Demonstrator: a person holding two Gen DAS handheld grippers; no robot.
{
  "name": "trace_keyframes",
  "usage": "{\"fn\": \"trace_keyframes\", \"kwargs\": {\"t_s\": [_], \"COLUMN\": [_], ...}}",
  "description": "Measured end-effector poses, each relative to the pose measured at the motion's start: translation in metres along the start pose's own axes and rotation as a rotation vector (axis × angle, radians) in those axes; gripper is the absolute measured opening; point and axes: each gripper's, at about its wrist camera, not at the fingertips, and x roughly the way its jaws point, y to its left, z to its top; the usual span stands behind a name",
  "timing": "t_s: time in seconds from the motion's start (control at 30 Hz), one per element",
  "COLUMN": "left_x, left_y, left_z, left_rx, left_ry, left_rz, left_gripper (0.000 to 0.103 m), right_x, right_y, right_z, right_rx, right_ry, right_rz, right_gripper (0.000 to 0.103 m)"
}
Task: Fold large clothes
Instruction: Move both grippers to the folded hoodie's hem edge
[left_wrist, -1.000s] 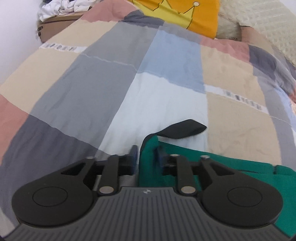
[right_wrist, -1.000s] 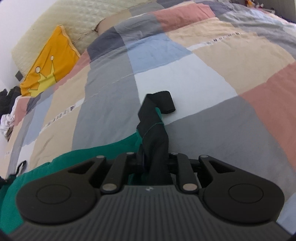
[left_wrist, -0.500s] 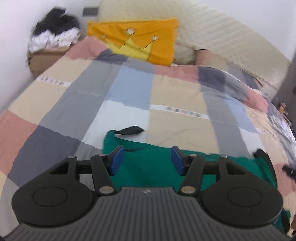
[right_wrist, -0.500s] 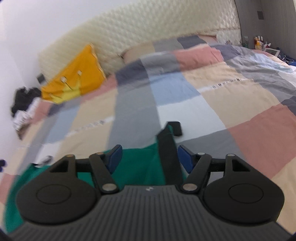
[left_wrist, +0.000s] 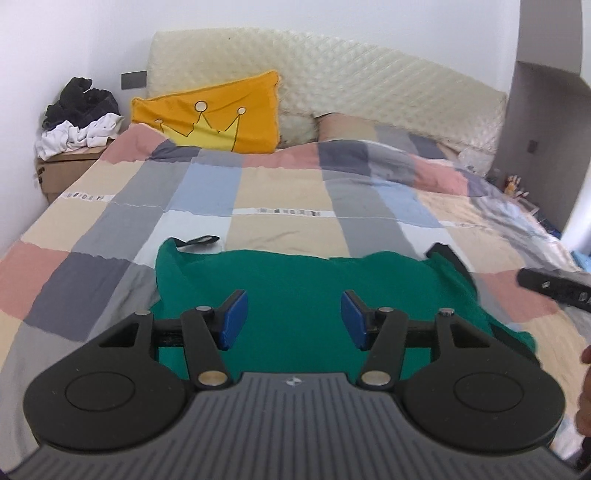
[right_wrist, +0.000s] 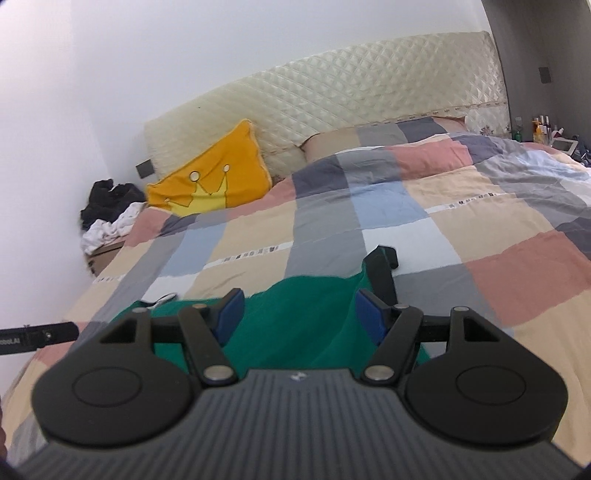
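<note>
Both the left gripper (left_wrist: 293, 319) and right gripper (right_wrist: 298, 318) gape empty above the green garment (left_wrist: 295, 284), its near edge hidden

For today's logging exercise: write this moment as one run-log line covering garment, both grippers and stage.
garment: green garment spread on patchwork duvet | left gripper: open, empty | right gripper: open, empty | stage: garment released, no grip
</note>
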Motion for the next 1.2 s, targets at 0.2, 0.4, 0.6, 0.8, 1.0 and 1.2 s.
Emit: {"fn": "trace_keyframes", "kwargs": {"t_s": [0.2, 0.4, 0.6, 0.8, 1.0, 1.2], "left_x": [-0.036, -0.069, -0.088, -0.095, -0.09, -0.07], "left_y": [-0.016, -0.035, -0.044, -0.034, -0.031, -0.018], "left_z": [-0.023, -0.038, -0.051, -0.064, -0.074, -0.082], "left_rx": [0.039, 0.049, 0.053, 0.04, 0.095, 0.034], "left_ry": [-0.002, -0.045, -0.081, -0.08, -0.12, -0.091], "left_rz": [-0.044, -0.118, -0.149, -0.149, -0.073, -0.054], "left_gripper": [0.062, 0.062, 0.062, 0.062, 0.062, 0.066], "right_x": [-0.023, -0.038, -0.051, -0.07, -0.05, -0.034], "right_y": [0.017, 0.032, 0.044, 0.057, 0.059, 0.055], "right_z": [-0.012, -0.034, -0.056, -0.074, -0.083, -0.09], "right_rx": [-0.027, -0.044, -0.039, -0.051, -0.021, 0.031], "right_ry": [-0.012, -0.004, 0.02, 0.017, 0.028, 0.079], "right_rz": [0.016, 0.0, -0.005, -0.02, -0.052, -0.076], "right_gripper": [0.069, 0.069, 0.069, 0.069, 0.069, 0.069]}}
